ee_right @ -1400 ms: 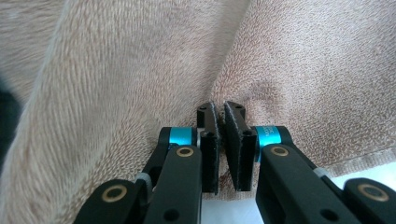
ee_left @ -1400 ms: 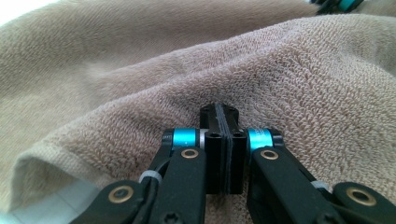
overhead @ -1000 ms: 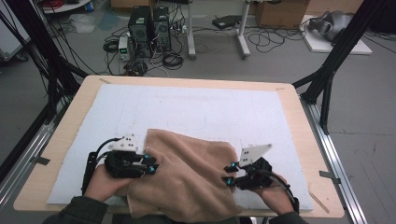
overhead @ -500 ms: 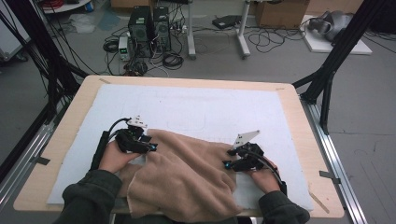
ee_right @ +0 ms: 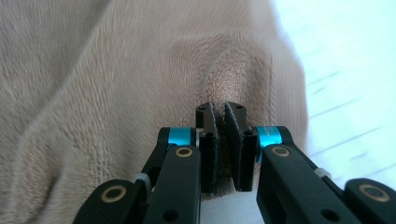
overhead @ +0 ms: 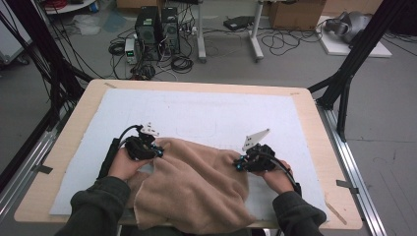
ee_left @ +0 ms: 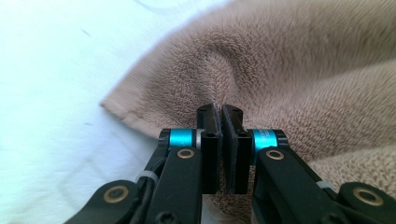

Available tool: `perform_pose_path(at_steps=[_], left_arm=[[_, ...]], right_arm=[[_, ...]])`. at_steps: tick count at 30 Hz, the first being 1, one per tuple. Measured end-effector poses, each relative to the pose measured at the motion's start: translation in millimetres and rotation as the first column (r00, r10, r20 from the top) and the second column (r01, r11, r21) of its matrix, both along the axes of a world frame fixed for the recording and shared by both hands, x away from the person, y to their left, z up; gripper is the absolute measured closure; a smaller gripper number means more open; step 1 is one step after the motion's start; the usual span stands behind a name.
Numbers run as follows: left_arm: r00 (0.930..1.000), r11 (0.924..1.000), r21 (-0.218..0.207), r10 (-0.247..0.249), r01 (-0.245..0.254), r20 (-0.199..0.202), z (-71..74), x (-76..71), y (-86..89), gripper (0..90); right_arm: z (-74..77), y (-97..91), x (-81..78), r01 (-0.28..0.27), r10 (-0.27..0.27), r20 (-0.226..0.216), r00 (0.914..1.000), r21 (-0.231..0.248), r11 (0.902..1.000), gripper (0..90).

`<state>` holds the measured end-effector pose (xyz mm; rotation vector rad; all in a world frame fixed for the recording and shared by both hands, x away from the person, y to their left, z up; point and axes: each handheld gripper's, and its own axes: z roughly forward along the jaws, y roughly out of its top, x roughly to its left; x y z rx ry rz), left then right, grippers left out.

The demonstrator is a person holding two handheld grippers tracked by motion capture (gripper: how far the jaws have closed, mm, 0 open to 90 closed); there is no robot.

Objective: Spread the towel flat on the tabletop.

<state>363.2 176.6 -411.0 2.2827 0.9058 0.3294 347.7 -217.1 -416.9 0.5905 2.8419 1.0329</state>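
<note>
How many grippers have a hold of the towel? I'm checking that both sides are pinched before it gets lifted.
2. The left gripper pinches the towel at its far left edge; the right gripper pinches its far right edge.

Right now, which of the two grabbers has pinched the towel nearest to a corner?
The left gripper: its jaws pinch the tan towel just beside a corner lying on the white mat. The right gripper pinches a fold along the side edge.
</note>
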Motion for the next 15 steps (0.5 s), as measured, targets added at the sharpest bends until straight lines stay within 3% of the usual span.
perform_pose_path(at_steps=[2,3,4,5,6,7,8,9,10,11,12,13,15], left_arm=[[0.9962,0.9986,-0.013,0.052,-0.051,0.070,12.7,7.9,1.1,86.3],[0.9915,0.9971,-0.030,0.073,-0.070,0.108,20.1,13.6,1.2,86.4],[0.9854,0.9956,-0.035,0.091,-0.087,0.143,28.7,21.2,0.7,86.4],[0.9756,0.9926,-0.046,0.119,-0.113,0.184,38.5,30.6,0.1,86.4],[0.9625,0.9886,-0.061,0.148,-0.138,0.227,50.3,41.8,0.1,86.1],[0.9458,0.9849,-0.086,0.168,-0.150,0.278,62.1,53.2,0.3,86.1],[0.9303,0.9829,-0.089,0.181,-0.161,0.319,69.3,60.8,-0.1,84.4],[0.9126,0.9719,-0.088,0.235,-0.218,0.334,76.0,72.4,-1.8,76.2],[0.9214,0.9650,-0.102,0.261,-0.242,0.288,77.1,80.0,-0.9,64.5],[0.9361,0.9664,-0.109,0.253,-0.233,0.244,75.5,83.5,1.0,60.1],[0.9454,0.9675,-0.108,0.247,-0.229,0.212,72.0,83.4,1.8,58.4],[0.9553,0.9721,-0.102,0.227,-0.211,0.189,68.0,81.3,2.6,56.2],[0.9650,0.9788,-0.111,0.190,-0.172,0.181,59.1,70.8,6.3,53.4]], right_arm=[[15.7,-1.1,16.2,0.026,-0.025,0.032,0.9992,-0.017,0.9995,84.6],[37.0,-3.7,38.0,0.075,-0.073,0.072,0.9947,-0.021,0.9969,84.9],[37.0,-3.7,38.0,0.075,-0.073,0.072,0.9947,-0.021,0.9969,84.9],[49.6,-6.2,50.3,0.099,-0.098,0.097,0.9905,-0.011,0.9950,84.9],[76.1,-10.3,75.7,0.179,-0.178,0.156,0.9716,0.007,0.9839,84.7],[76.1,-10.3,75.7,0.179,-0.178,0.156,0.9716,0.007,0.9839,84.7],[87.7,-12.7,88.4,0.214,-0.216,0.202,0.9554,0.031,0.9763,82.7],[94.0,-14.5,97.2,0.244,-0.251,0.227,0.9409,0.058,0.9680,71.4],[98.8,-16.6,110.5,0.304,-0.323,0.231,0.9178,0.112,0.9459,55.9],[98.1,-18.9,118.0,0.336,-0.361,0.200,0.9109,0.147,0.9303,55.2],[94.0,-20.3,121.4,0.343,-0.368,0.174,0.9135,0.158,0.9261,54.7],[88.5,-19.4,121.8,0.354,-0.373,0.149,0.9157,0.140,0.9246,53.9],[75.6,-15.3,115.2,0.332,-0.343,0.131,0.9300,0.102,0.9377,53.0]])
